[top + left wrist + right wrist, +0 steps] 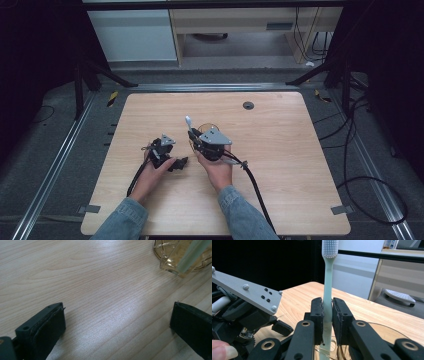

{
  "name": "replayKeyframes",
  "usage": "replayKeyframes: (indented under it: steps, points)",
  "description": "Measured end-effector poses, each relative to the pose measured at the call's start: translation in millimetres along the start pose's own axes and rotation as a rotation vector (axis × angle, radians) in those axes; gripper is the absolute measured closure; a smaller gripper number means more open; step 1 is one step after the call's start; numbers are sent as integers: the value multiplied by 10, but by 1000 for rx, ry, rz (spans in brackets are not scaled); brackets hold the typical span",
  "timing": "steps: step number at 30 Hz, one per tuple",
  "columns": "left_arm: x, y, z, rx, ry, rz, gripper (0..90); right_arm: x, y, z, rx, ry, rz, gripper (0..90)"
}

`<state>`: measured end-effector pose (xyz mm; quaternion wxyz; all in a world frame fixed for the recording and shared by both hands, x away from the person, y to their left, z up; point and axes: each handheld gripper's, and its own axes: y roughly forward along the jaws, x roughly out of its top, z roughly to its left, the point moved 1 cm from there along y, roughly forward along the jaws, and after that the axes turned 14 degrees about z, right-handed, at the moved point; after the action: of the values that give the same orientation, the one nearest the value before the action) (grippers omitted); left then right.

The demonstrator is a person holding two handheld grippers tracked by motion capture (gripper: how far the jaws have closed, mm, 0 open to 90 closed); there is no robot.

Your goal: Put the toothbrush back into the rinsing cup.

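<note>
A pale green toothbrush with grey-white bristles stands upright, and my right gripper is shut on its handle. From above, the right gripper sits at the table's middle with the brush head sticking up beyond it. The handle's lower end reaches into a clear cup that rests on a gold wire holder. My left gripper is open just above bare wood, short of the cup. It lies low at the left, beside the right hand.
The wooden table has a dark round grommet near its far edge. The left gripper's grey plate is close on the right gripper's left. Cables run on the floor at the right.
</note>
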<state>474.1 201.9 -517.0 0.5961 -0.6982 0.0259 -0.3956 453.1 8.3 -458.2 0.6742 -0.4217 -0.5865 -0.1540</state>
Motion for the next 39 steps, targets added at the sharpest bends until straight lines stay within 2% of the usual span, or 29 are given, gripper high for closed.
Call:
replayKeyframes:
  steps: [9,39]
  points:
    - [0,0,0,0,0,0,0,-24,11,9,1,-6,-4,793]
    - [0,-1,2,0,2,1,0,-68,63,10,3,-15,41,791]
